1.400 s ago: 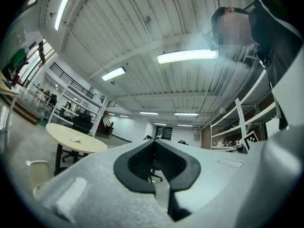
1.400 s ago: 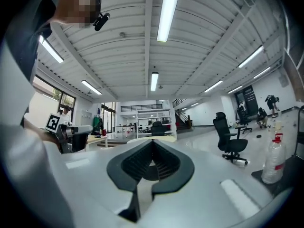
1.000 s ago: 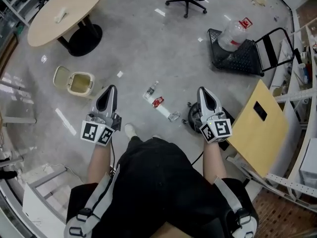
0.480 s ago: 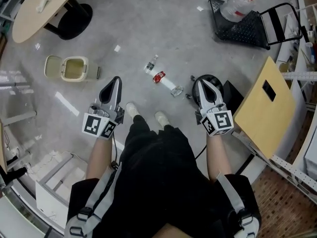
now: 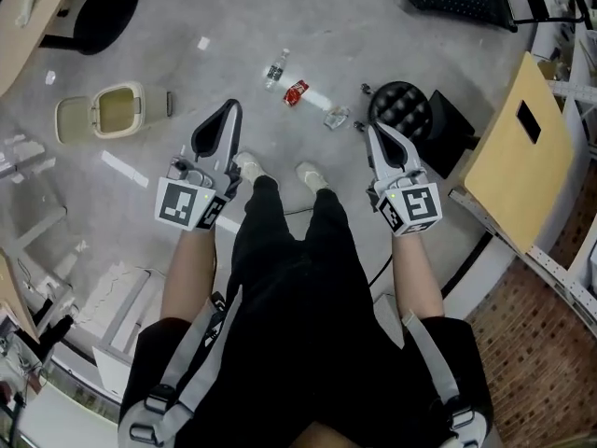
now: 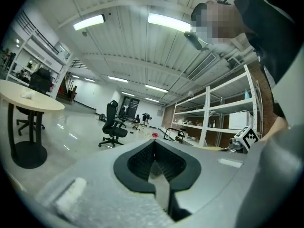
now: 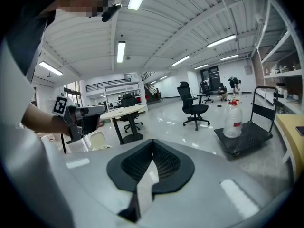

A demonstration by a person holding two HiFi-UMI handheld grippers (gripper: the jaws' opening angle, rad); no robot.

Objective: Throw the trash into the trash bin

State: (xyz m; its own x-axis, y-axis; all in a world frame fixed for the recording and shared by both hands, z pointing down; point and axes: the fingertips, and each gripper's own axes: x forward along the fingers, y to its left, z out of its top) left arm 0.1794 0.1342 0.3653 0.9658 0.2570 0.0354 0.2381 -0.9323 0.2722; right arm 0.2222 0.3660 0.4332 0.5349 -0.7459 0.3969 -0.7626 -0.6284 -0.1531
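Observation:
Trash lies on the grey floor ahead of the person's shoes: a small clear bottle (image 5: 273, 68), a red crushed can (image 5: 296, 92) and a clear plastic piece (image 5: 336, 117). The cream trash bin (image 5: 101, 112) stands to the left with its lid flipped open; the right gripper view shows the bin (image 7: 97, 139) low at the left. My left gripper (image 5: 227, 112) (image 6: 153, 144) is shut and empty, between the bin and the trash. My right gripper (image 5: 371, 133) (image 7: 153, 144) is shut and empty too, just right of the plastic piece. Neither touches anything.
A black round ribbed object (image 5: 403, 108) sits close beside the right gripper, with a yellow board (image 5: 518, 147) leaning on shelving beyond it. A black cart (image 7: 244, 137) carries a large water bottle (image 7: 232, 120). A round table (image 7: 121, 112) and an office chair (image 7: 192, 106) stand farther off.
Both grippers have come down and stayed shut. The head view has tipped further down, so the bin, trash and cart have slid toward the top of the picture.

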